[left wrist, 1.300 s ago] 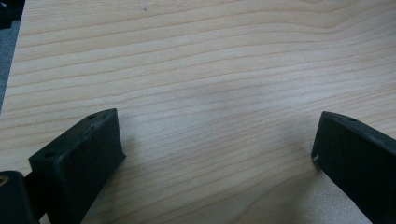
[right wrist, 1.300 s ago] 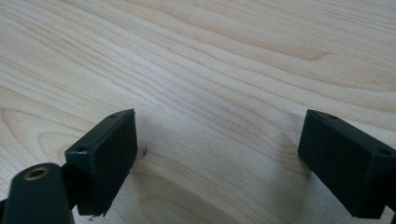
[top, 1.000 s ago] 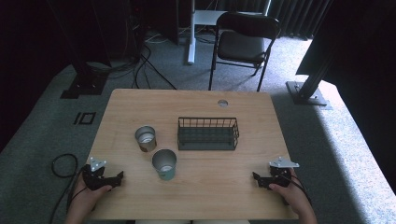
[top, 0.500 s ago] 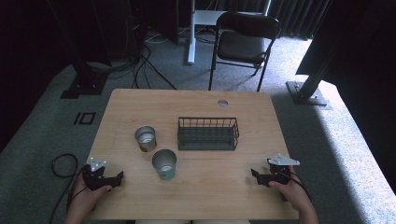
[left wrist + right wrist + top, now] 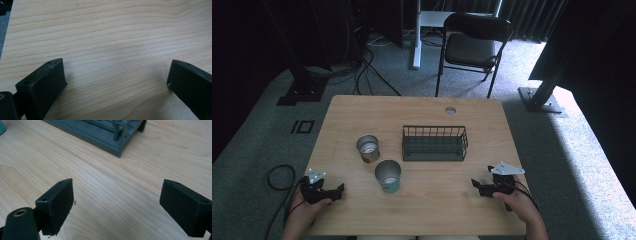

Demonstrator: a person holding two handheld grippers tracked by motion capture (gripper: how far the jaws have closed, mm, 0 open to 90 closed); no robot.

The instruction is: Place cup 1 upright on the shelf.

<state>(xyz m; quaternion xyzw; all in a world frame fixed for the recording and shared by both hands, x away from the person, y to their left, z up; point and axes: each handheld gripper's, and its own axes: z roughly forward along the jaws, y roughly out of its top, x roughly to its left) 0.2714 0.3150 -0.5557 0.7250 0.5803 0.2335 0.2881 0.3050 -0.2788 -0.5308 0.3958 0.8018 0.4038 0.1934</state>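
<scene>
While both tongs rest low at the near edge of the desk (image 5: 422, 107), little is changed from a second ago: the right tongs (image 5: 478, 185) have been drawn slightly inward, whereas the left tongs (image 5: 338, 190) are unmoved. Both are spread wide with nothing held, only bare wood lying between the jaws. The two metal cups (image 5: 388, 175) (image 5: 367, 148) and the wire basket (image 5: 434, 142) stand mid-desk, well apart from both.
</scene>
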